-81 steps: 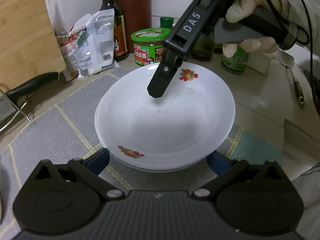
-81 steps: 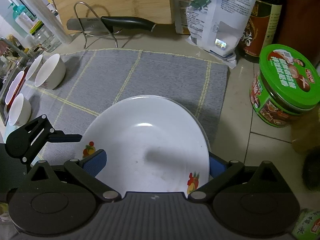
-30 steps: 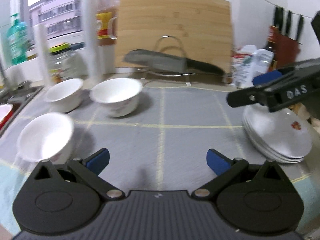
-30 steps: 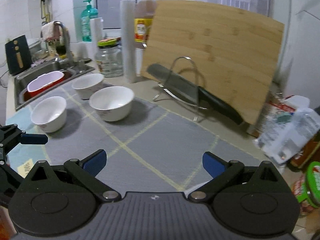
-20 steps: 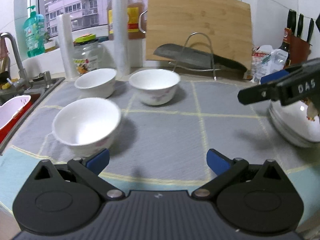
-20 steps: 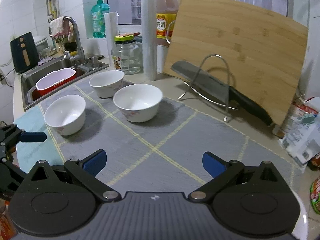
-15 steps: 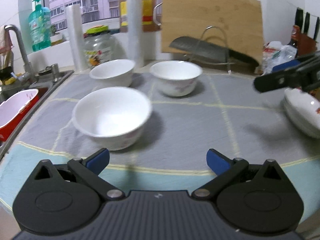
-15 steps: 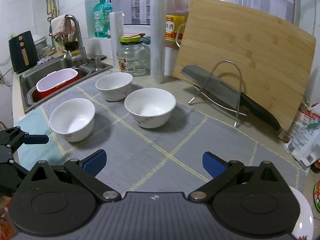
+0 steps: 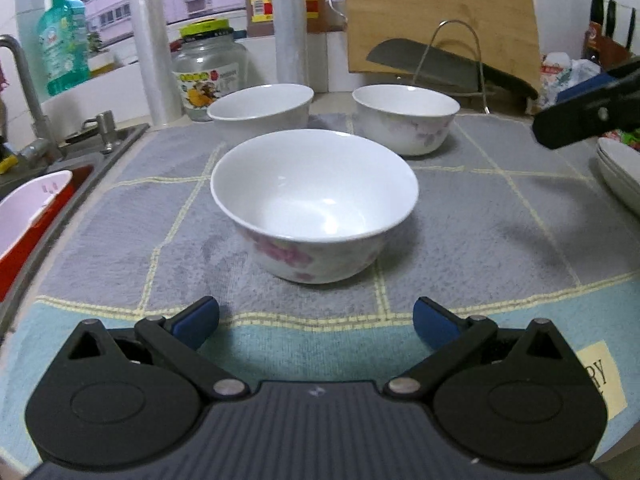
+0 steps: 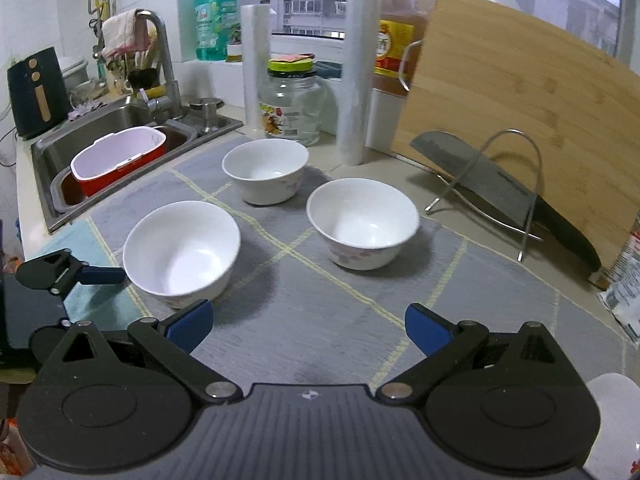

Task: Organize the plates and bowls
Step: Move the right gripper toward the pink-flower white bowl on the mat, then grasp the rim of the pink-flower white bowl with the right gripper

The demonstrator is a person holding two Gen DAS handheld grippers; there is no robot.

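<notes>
Three white bowls with pink flowers stand on a grey mat (image 9: 500, 216). The nearest bowl (image 9: 314, 204) sits just ahead of my open, empty left gripper (image 9: 316, 322); it also shows in the right wrist view (image 10: 180, 254). Two more bowls stand behind it, one left (image 9: 260, 106) (image 10: 266, 170) and one right (image 9: 406, 118) (image 10: 362, 224). A stack of white plates (image 9: 620, 170) lies at the right edge. My right gripper (image 10: 308, 330) is open and empty above the mat, to the right of the nearest bowl. Its finger shows in the left wrist view (image 9: 588, 120).
A sink (image 10: 120, 128) with a red and pink tub (image 10: 118, 160) lies left of the mat. A glass jar (image 10: 292, 112), rolls (image 10: 354, 76), a bamboo board (image 10: 520, 120) and a cleaver on a wire stand (image 10: 496, 192) line the back.
Both grippers left the stacked plates and swung left. The left gripper has closed in on the nearest bowl, which now fills the view centre. The right gripper follows towards the bowls.
</notes>
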